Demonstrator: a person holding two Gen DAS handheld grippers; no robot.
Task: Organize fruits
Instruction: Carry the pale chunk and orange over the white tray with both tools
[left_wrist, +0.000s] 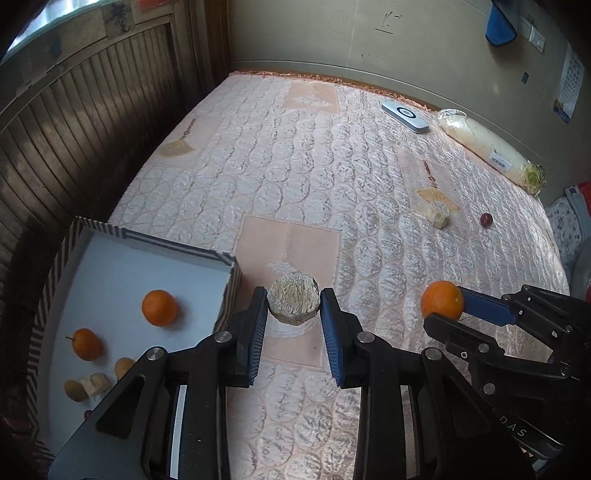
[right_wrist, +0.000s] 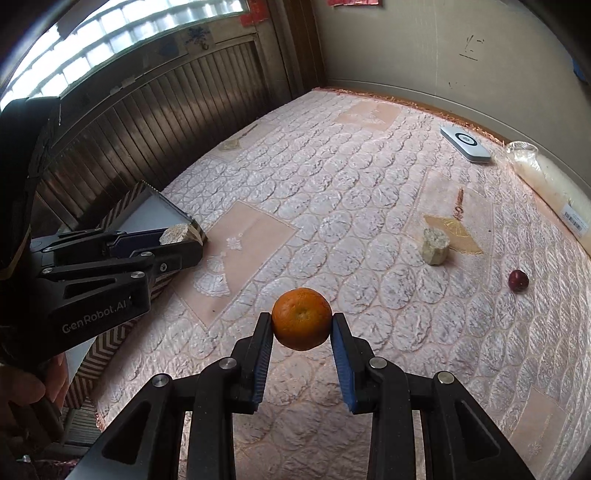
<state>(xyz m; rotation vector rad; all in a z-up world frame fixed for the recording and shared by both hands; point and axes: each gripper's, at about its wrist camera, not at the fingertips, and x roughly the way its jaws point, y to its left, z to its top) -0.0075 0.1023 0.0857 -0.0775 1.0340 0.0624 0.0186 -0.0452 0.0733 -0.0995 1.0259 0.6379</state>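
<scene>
Left gripper (left_wrist: 294, 304) clamped on rough beige chunk (left_wrist: 293, 302), held above pink quilted bedspread (left_wrist: 295, 166), just right of striped box (left_wrist: 122, 236). Right gripper (right_wrist: 302, 325) clamped on orange (right_wrist: 302, 319), also off bedspread. Inside box: two oranges (left_wrist: 159, 307), few pale bits. Still loose on bedspread: another beige chunk (right_wrist: 436, 246), small dark-red fruit (right_wrist: 518, 280), well apart from box.

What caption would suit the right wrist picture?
Right gripper holds an orange above the quilted bed; left gripper carries a pale chunk.
</scene>
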